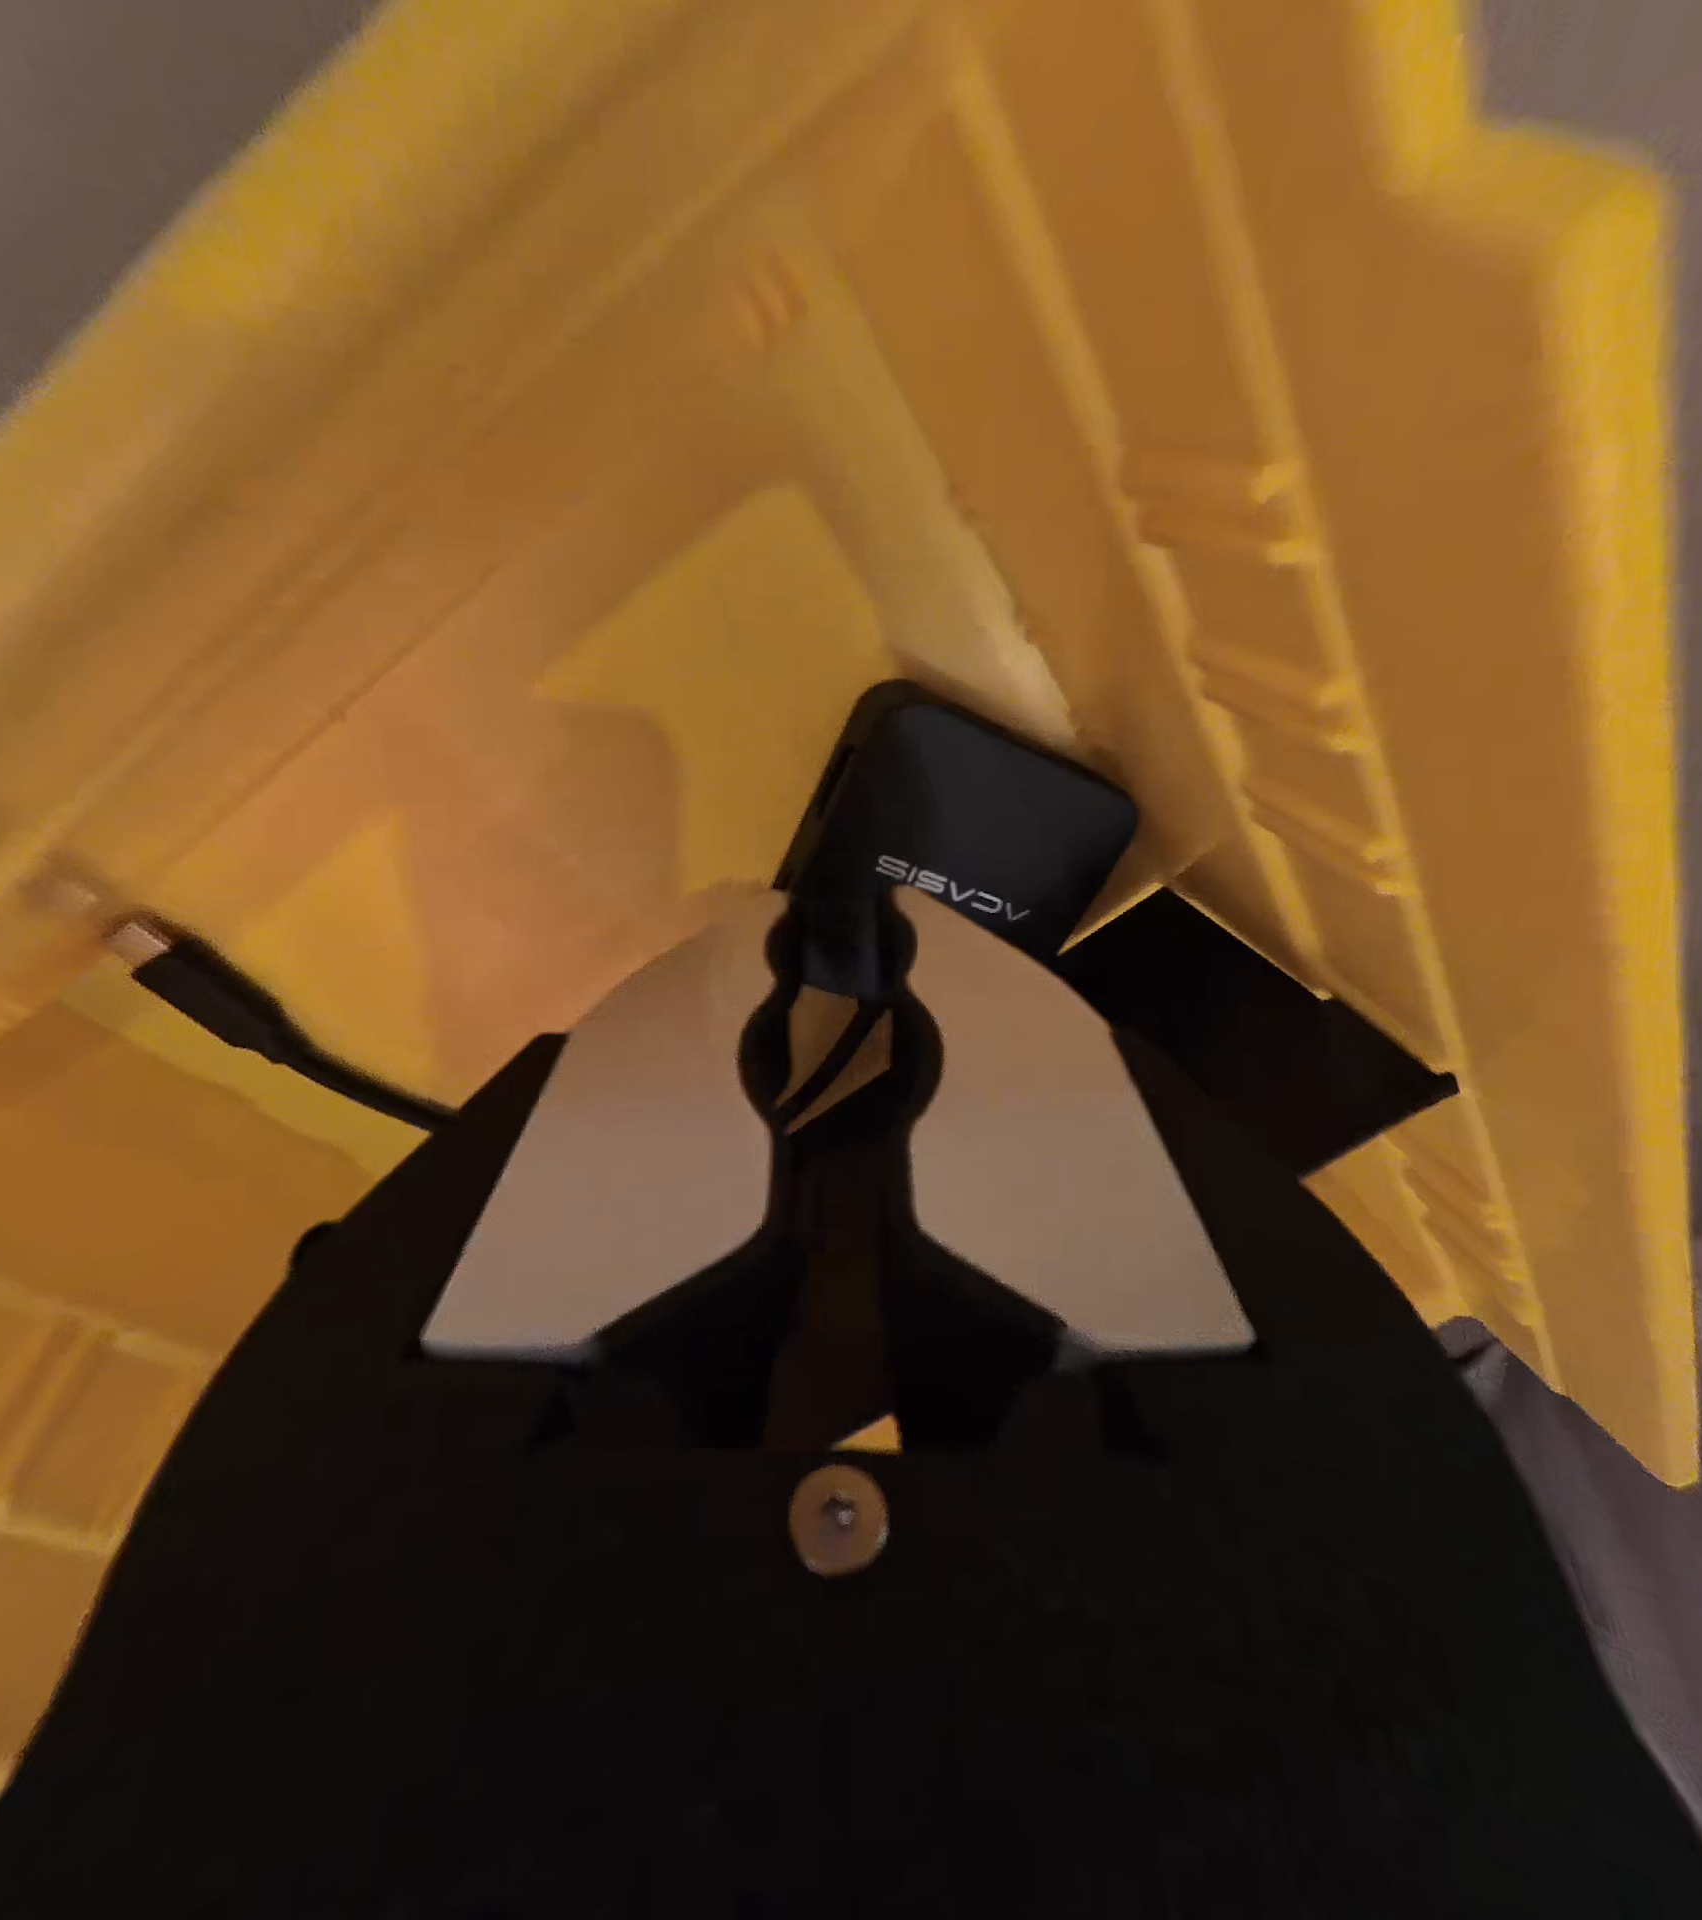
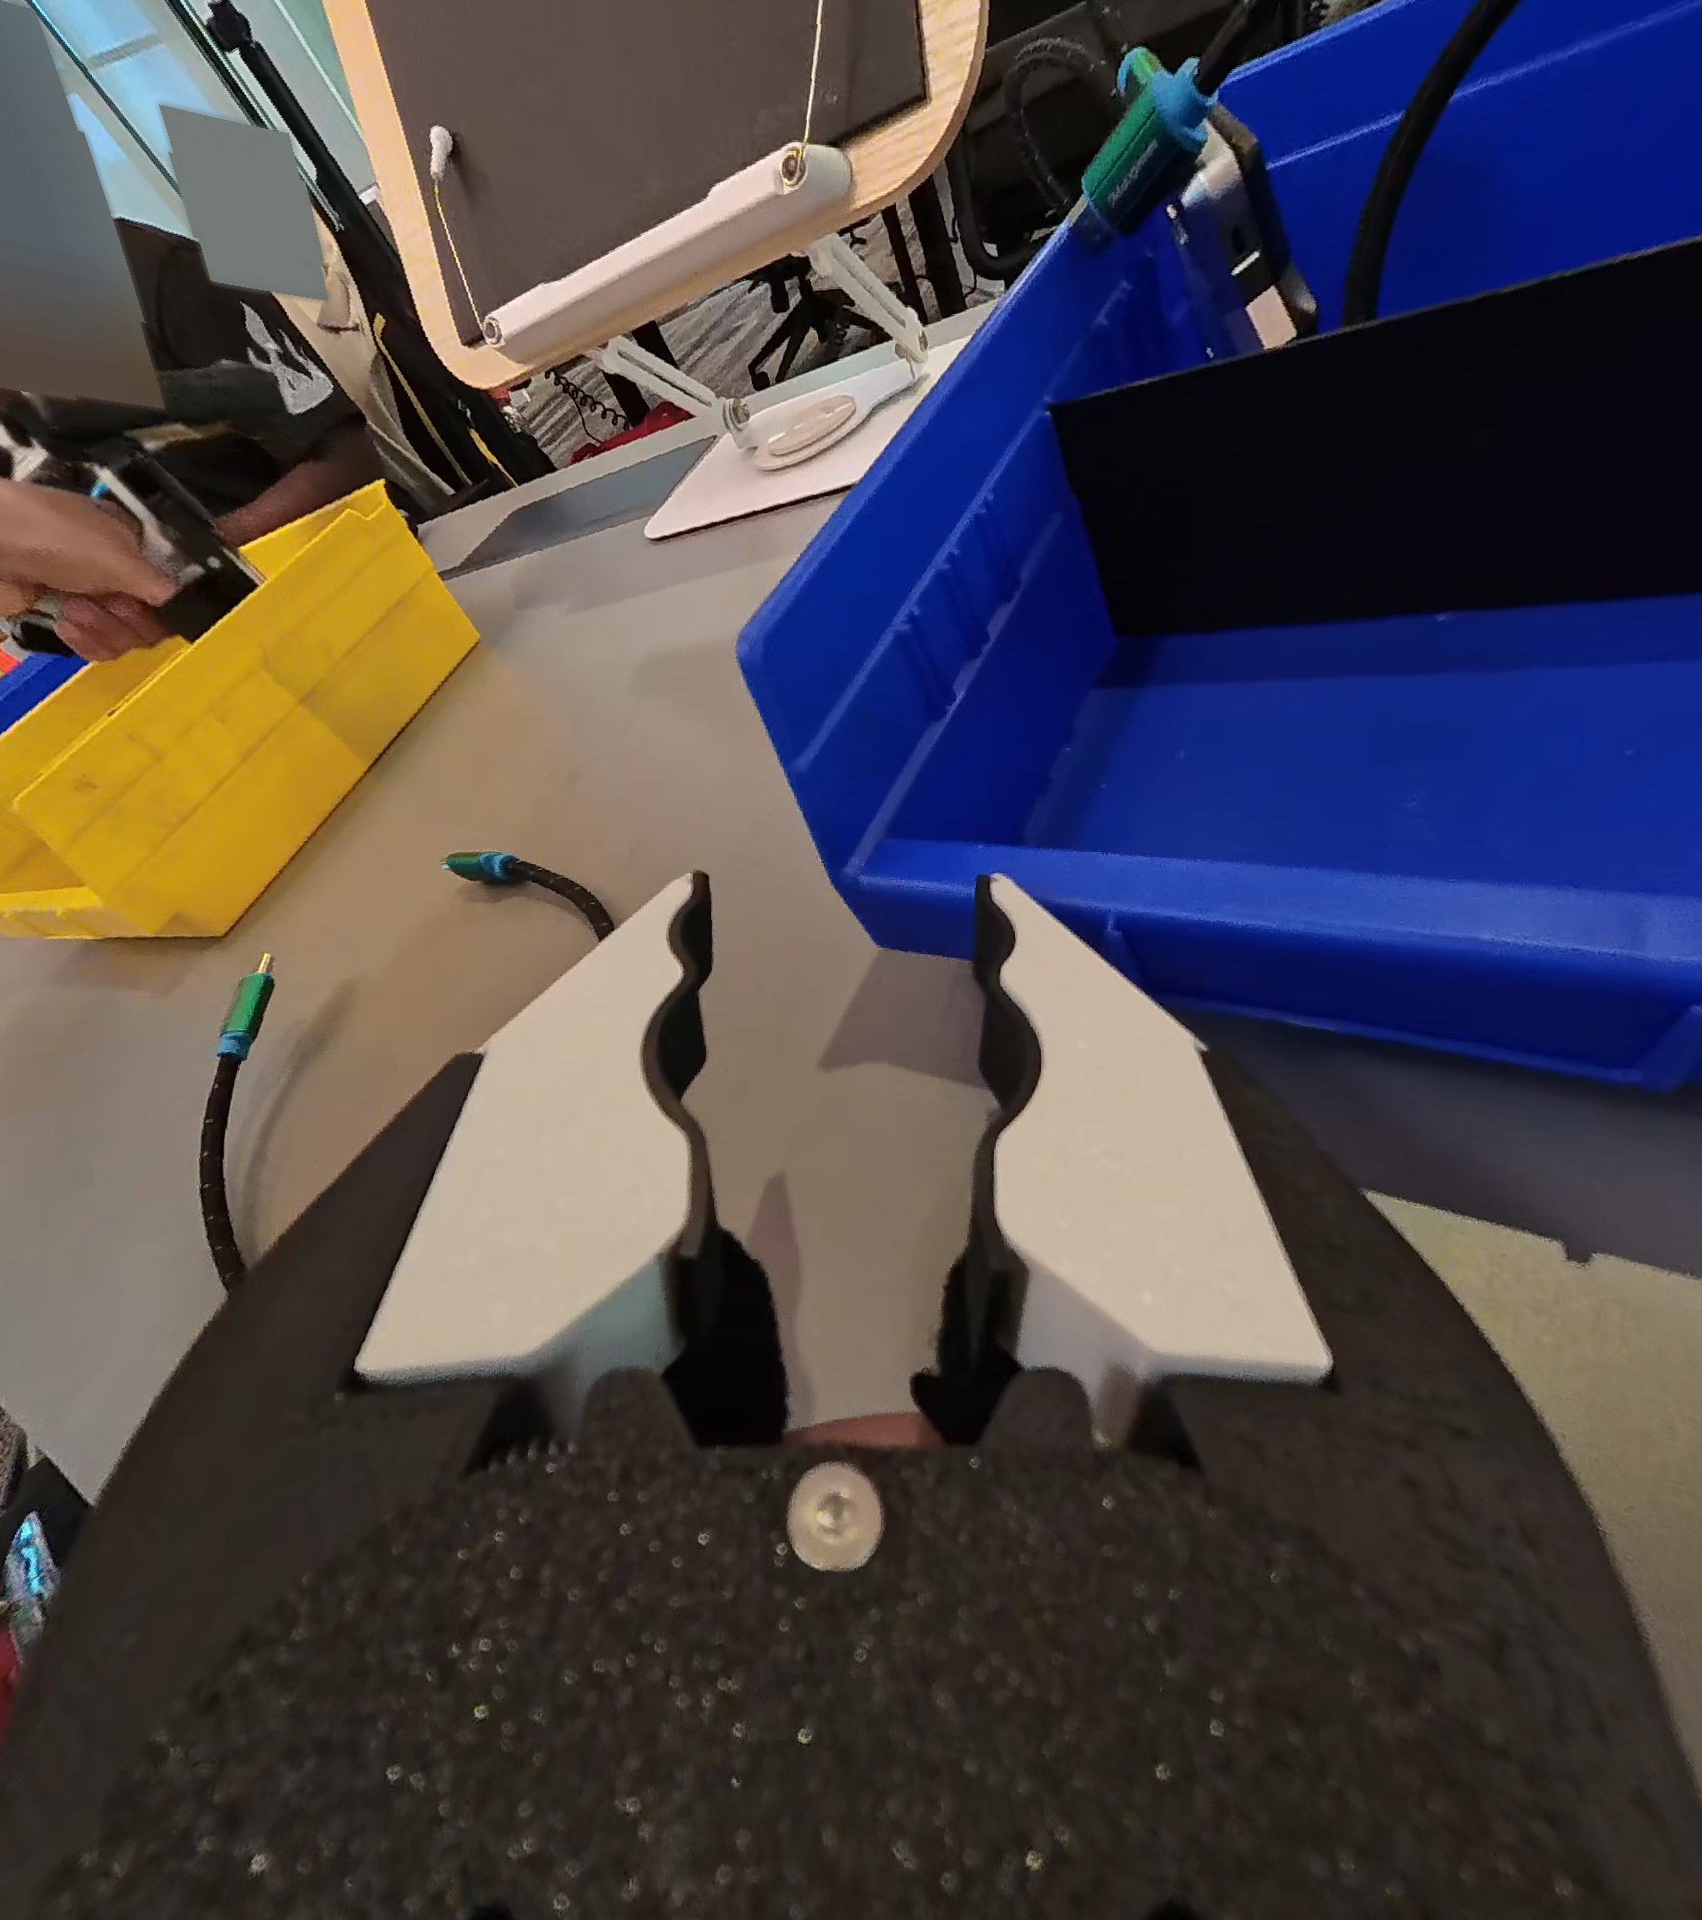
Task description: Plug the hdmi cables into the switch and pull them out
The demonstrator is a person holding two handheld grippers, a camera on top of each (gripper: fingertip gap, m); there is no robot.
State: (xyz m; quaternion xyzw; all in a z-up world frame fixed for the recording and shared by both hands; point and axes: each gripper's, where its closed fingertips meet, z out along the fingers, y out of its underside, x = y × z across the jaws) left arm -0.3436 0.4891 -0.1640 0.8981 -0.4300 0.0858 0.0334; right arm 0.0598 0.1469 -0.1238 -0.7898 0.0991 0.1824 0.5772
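In the left wrist view my left gripper (image 1: 839,951) reaches into a yellow bin (image 1: 411,468) and is shut on the near end of a black switch (image 1: 972,821), where its thin cable leaves it. The switch lies against the bin's inner wall. A black cable (image 1: 244,1003) with a plug lies in the bin to the left. In the right wrist view my right gripper (image 2: 842,904) is open and empty above the grey table (image 2: 618,675). Two braided HDMI cable ends with green plugs (image 2: 478,864) (image 2: 246,1013) lie on the table to its left.
A large blue bin (image 2: 1346,831) with a black divider (image 2: 1449,468) stands right of my right gripper. The yellow bin (image 2: 203,748) sits at the left, with a hand (image 2: 16,571) over it. A white stand (image 2: 795,416) is at the back. Spacing between my two grippers at the tips: around 55 cm.
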